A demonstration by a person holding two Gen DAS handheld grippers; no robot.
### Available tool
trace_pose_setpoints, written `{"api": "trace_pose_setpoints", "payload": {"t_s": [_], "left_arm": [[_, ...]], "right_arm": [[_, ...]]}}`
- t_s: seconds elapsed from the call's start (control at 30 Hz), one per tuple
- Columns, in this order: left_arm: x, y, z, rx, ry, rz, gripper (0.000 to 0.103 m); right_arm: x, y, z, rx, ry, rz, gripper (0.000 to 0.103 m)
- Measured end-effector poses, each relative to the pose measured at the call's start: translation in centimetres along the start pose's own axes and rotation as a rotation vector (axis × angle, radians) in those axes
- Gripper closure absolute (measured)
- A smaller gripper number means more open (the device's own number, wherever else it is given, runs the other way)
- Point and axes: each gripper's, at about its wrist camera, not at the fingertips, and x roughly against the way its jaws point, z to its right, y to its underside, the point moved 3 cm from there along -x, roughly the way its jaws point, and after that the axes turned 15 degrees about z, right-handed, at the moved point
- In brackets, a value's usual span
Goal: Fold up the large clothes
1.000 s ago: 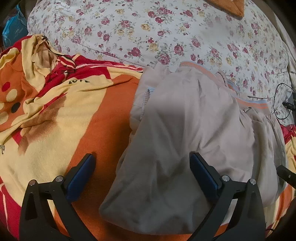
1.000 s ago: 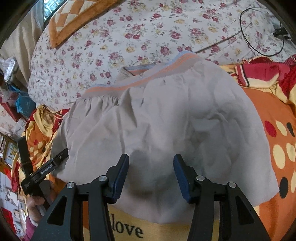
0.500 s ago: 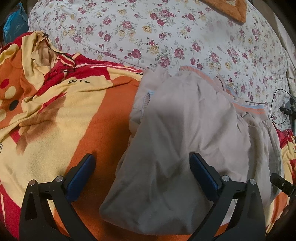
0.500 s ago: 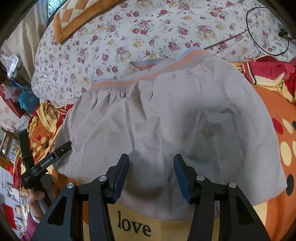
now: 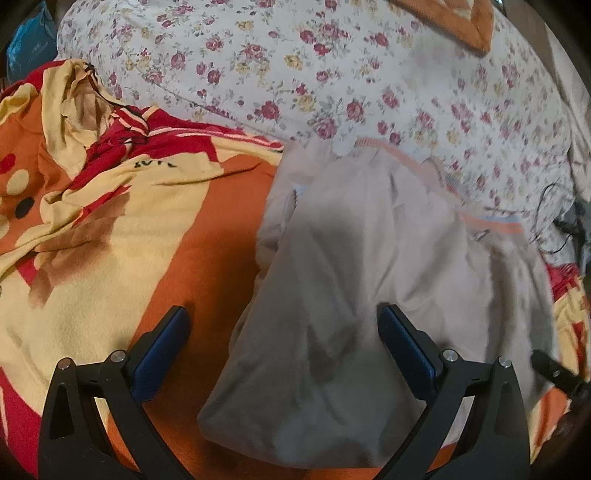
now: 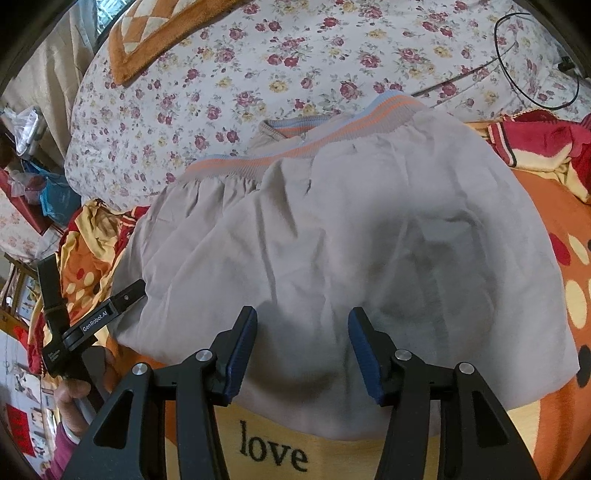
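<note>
A beige jacket with an orange and blue striped hem band lies folded flat on an orange and yellow blanket. It also shows in the left wrist view, running from the lower middle to the right. My left gripper is open wide and empty, its jaws straddling the jacket's left edge just above it. My right gripper is open and empty over the jacket's near edge. The left gripper also shows in the right wrist view beside the jacket's left side.
A floral quilt lies behind the jacket, with an orange cushion on it. A black cable lies at the far right. The blanket is bunched into red and yellow folds at the left. Clutter stands beside the bed.
Both grippers have drawn back slightly from the jacket, which looks a little farther off. Both stay open, and the jacket lies as before.
</note>
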Motion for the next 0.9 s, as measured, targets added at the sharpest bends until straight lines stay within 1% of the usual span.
{"api": "trace_pose_setpoints", "payload": {"t_s": [0.07,0.1,0.2,0.37,0.53,0.9], "left_arm": [[0.2,-0.5,-0.1,0.029,0.029,0.016,0.000],[0.2,-0.7,-0.1,0.036,0.032,0.018,0.000],[-0.6,-1.0,-0.4,0.051,0.021,0.000,0.000],[-1.9,-1.4,-0.9,0.113,0.033,-0.026,0.000],[-2.3,-1.6,-0.9,0.128,0.031,-0.026,0.000],[-2.2,-1.6,-0.8,0.117,0.023,-0.020,0.000]], "right_arm": [[0.1,0.0,-0.4,0.016,-0.011,0.007,0.049],[0.1,-0.1,-0.6,0.022,-0.016,0.011,0.049],[-0.2,0.0,-1.1,0.032,-0.031,0.010,0.050],[-0.3,0.1,-1.0,0.026,-0.044,0.006,0.050],[-0.3,0.1,-0.9,0.020,-0.050,0.006,0.049],[0.1,-0.1,-0.9,-0.002,-0.042,0.025,0.049]]}}
